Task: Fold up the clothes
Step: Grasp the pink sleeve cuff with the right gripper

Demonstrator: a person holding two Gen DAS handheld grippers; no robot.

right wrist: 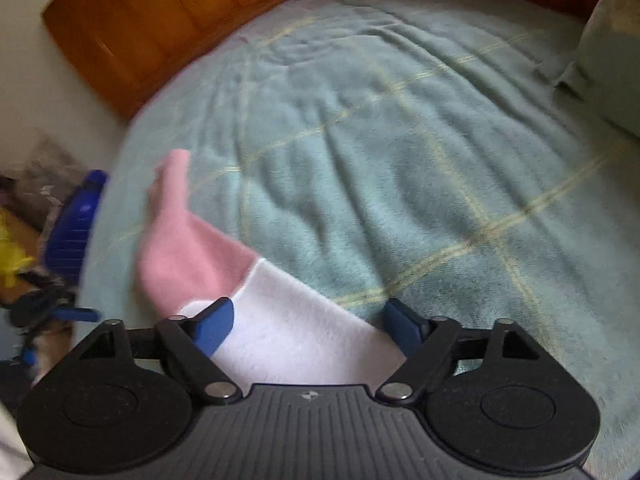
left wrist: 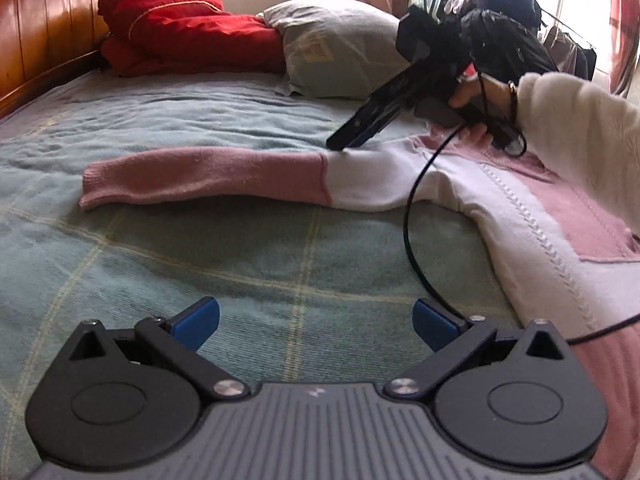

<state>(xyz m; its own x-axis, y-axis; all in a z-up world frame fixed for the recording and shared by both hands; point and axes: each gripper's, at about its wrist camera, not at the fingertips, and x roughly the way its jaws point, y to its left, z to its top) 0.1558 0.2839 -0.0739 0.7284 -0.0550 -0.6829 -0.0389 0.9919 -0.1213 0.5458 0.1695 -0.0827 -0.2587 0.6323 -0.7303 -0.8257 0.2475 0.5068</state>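
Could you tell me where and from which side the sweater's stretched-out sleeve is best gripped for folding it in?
Probably the pink cuff end of the sleeve: it lies flat on the blanket, free at the tip. Come from above, jaws across its width. The open right gripper now straddles the white part.

Pink-white sweater (left wrist: 400,176) on green blanket (left wrist: 200,248)

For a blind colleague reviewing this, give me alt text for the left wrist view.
A pink and white sweater lies on a green checked blanket, one sleeve stretched out. The right gripper reaches down to that sleeve; the open left gripper hovers in front.
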